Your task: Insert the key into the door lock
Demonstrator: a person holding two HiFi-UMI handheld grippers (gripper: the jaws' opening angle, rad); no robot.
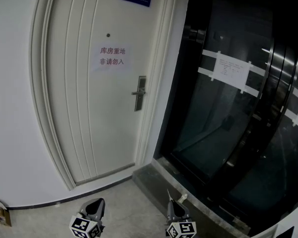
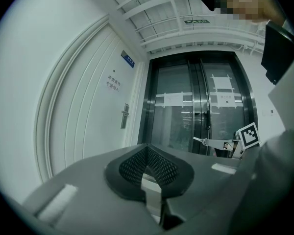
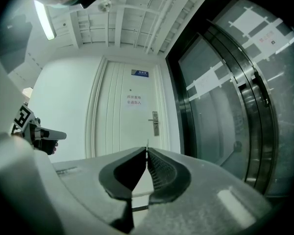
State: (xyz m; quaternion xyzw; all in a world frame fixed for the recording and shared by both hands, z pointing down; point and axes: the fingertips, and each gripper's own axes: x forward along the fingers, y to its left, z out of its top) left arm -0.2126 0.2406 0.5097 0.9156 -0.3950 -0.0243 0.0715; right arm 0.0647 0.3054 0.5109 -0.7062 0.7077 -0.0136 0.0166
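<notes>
— White door [image 1: 99, 98], closed, and its lock [image 1: 139, 92] sits on the metal plate by the handle at the right edge. How far along is the job, would you say?

— Barely begun, by my judgement. The key [image 2: 200, 140] is nowhere near the lock: it is pinched in the right gripper [image 3: 147, 150], whose jaws are clamped on it, with the thin blade poking out ahead.

— And the other one?

— The left gripper [image 2: 147, 147] has its jaws pressed together with nothing between them. It hangs beside the right one, idle.

— So both are well apart from the door?

— Yes. In the head view both sit low at the bottom edge, with open floor between them and the doorstep. Dark glass doors [image 1: 223, 108] stand to the right.

— What is left, then?

— Nearly everything, I think: carry the key up to the plate, find the keyhole, which is too small to make out from here, line up the blade and push it in.
</notes>
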